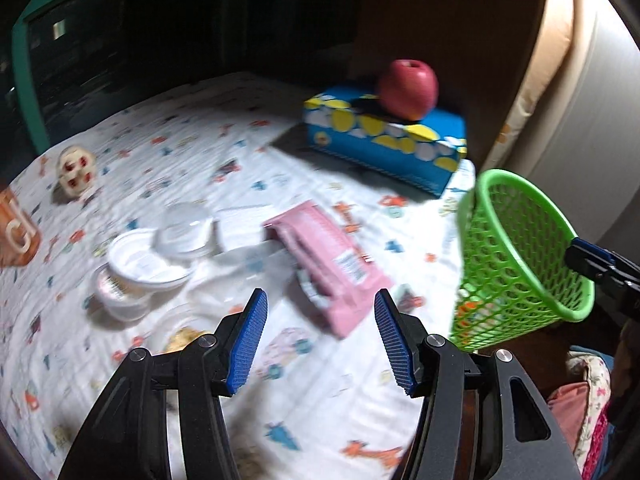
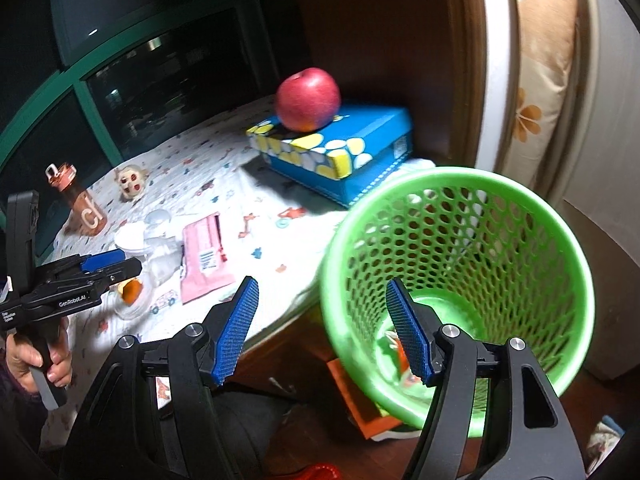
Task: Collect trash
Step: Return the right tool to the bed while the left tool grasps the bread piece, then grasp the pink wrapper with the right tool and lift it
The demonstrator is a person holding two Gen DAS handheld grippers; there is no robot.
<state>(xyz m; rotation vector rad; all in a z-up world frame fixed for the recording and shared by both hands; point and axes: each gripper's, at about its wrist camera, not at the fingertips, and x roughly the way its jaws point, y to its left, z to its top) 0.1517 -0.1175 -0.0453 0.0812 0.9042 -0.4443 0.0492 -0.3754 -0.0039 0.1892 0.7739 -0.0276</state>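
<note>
A pink wrapper point(image 1: 332, 264) lies on the patterned tablecloth point(image 1: 180, 152), just beyond my open, empty left gripper point(image 1: 320, 340). White plastic cups and clear lids point(image 1: 160, 252) lie left of it. It also shows in the right wrist view point(image 2: 204, 252). A green mesh basket point(image 2: 456, 280) hangs tilted off the table's right edge, with some trash at its bottom. My right gripper point(image 2: 320, 328) stands with its jaws apart; its right finger is inside the basket rim, the left finger outside. In the left wrist view the right gripper's tip sits at the basket point(image 1: 516, 256) rim.
A red apple point(image 1: 408, 88) sits on a blue tissue box point(image 1: 384, 140) at the back. A small skull-like toy point(image 1: 76, 172) and an orange bottle point(image 2: 80, 204) stand at the left. Orange food scraps point(image 2: 132, 290) lie near the left gripper. A wooden headboard point(image 2: 384, 40) rises behind.
</note>
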